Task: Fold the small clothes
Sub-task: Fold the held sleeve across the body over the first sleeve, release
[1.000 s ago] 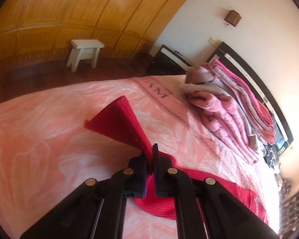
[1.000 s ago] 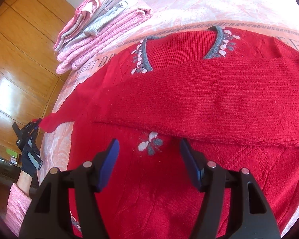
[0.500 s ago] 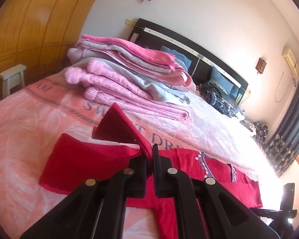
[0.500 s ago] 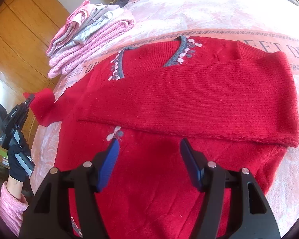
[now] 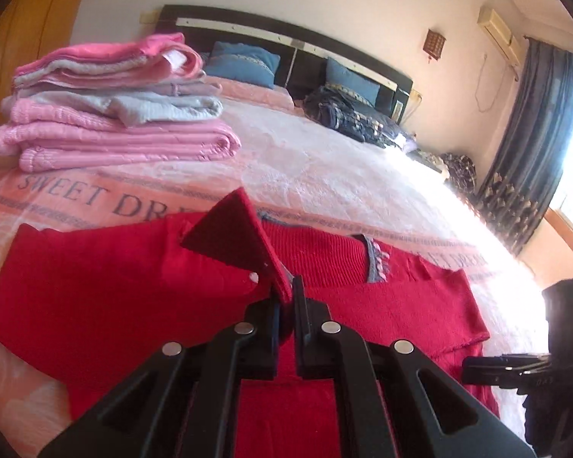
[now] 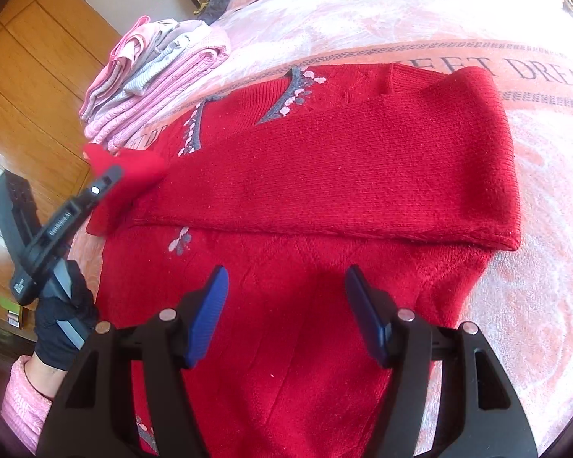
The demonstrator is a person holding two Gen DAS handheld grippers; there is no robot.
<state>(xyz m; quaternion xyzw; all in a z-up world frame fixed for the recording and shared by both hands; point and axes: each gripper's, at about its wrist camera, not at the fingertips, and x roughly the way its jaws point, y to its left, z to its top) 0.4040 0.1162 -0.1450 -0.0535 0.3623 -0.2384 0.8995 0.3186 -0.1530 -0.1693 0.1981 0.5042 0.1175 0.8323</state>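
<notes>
On a pink bedspread (image 6: 420, 11), a red sweater (image 6: 324, 305) lies flat and half folded: one sleeve (image 6: 363, 175) already crosses the chest, the other sleeve (image 5: 233, 236) is lifted clear, its body fold judged not yet done. The left gripper (image 5: 285, 297) is clamped on that cuff; the right gripper (image 6: 286, 305) hovers above the body, jaws wide apart, holding nothing.

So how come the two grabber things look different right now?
The left gripper is shut, pinching the red sweater's sleeve cuff and holding it up off the bed; the right gripper is open and holds nothing. The left gripper's fingers look black, while the right gripper's pads are blue. Both are over the same red sweater.
</notes>
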